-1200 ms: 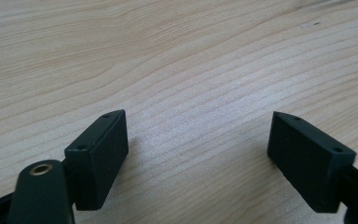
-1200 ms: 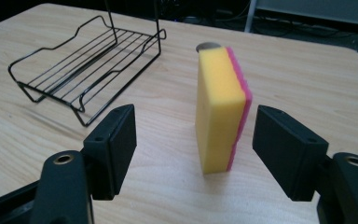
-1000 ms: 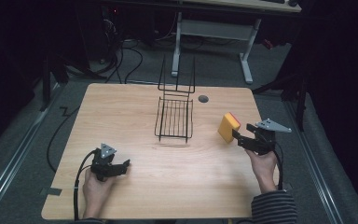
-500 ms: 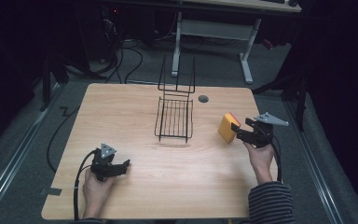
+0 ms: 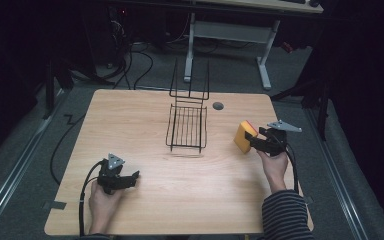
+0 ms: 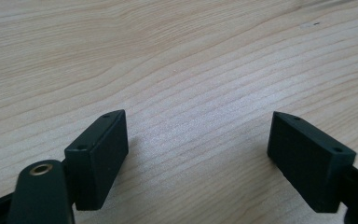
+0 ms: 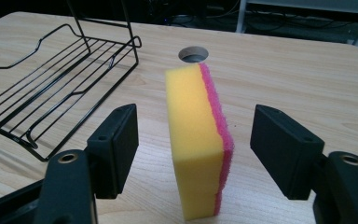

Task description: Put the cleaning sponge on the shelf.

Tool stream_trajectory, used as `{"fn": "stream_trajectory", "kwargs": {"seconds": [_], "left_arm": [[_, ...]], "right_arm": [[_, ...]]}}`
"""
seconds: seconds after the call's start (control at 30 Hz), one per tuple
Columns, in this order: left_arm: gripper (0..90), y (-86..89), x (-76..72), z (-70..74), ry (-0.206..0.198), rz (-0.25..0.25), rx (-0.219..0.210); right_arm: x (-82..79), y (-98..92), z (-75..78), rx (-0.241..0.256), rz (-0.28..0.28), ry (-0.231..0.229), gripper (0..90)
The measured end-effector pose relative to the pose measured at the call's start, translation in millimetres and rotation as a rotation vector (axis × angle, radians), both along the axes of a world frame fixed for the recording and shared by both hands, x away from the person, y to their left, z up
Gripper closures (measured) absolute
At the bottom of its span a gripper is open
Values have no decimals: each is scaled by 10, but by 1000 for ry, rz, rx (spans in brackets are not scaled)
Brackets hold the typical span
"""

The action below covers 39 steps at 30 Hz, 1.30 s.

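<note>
Table (image 5: 145, 115): pale wood top carrying everything; a round cable hole (image 5: 218, 106) sits near the far edge, right of centre.
Wire rack (image 5: 187, 127): black wire basket with a tall back frame, standing at the middle of the table towards the far edge. Contents: nothing; bare wood shows through its bars.
Sponge (image 7: 198, 140): yellow block with a pink scouring face, standing upright on a narrow edge near the table's right edge, well apart from the rack and not in it.
Right tongs (image 7: 200, 154): held low at the right edge, jaws spread wide, one on each side of the sponge. A gap shows on both sides, so nothing is gripped.
Left tongs (image 6: 200, 154): resting near the front-left corner, jaws wide apart over bare wood, holding nothing.
Step in hand: by my reading, the right tongs are lined up to take the sponge, the grip not yet made.
Next move calls for: closing the jaws squarely on the yellow and pink faces, gently enough not to crush or tip the foam, then lifting it clear; the empty rack looks the likely destination, which would mean carrying it leftwards over the rack's rim.
</note>
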<state>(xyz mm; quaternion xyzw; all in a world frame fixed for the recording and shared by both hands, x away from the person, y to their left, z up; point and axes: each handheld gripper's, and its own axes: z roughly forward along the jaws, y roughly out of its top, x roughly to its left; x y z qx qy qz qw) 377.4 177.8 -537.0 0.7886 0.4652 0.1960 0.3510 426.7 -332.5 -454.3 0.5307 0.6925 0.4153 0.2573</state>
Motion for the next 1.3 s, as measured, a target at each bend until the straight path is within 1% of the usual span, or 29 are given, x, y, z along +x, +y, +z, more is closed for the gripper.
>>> {"fn": "stream_trajectory", "kwargs": {"seconds": [0.03,0.17,0.3,0.33,0.47,0.5,0.53,0.73,0.77,0.83,0.9,0.93,1.03,1.07,1.1,1.3], "left_arm": [[209,0,0,0,0,0,0],[208,0,0,0,0,0,0],[209,0,0,0,0,0,0],[208,0,0,0,0,0,0],[208,0,0,0,0,0,0],[208,-1,0,0,0,0,0],[208,0,0,0,0,0,0],[208,-1,-1,0,0,0,1],[208,-1,-1,0,0,0,1],[208,-1,-1,0,0,0,0],[208,-1,-1,0,0,0,1],[208,-1,-1,0,0,0,1],[209,-1,-1,0,0,0,1],[209,-1,-1,0,0,0,0],[208,-1,-1,0,0,0,1],[208,-1,-1,0,0,0,1]], "right_arm": [[13,1,-13,-8,5,-2,333],[53,25,-68,-14,5,14,339],[98,34,-137,-19,7,41,347],[111,36,-154,-21,9,42,349],[135,45,-189,-15,8,55,361],[153,50,-213,-10,8,65,374],[165,51,-228,-13,10,63,386],[202,72,-293,-19,9,87,425],[202,72,-293,-19,9,87,425],[217,72,-317,-34,11,87,454],[218,77,-323,-35,7,90,467],[220,82,-329,-41,3,91,496],[219,85,-330,-50,2,90,535],[219,85,-330,-50,2,90,535],[218,82,-328,-62,7,85,562],[205,81,-313,-66,9,79,592]]}}
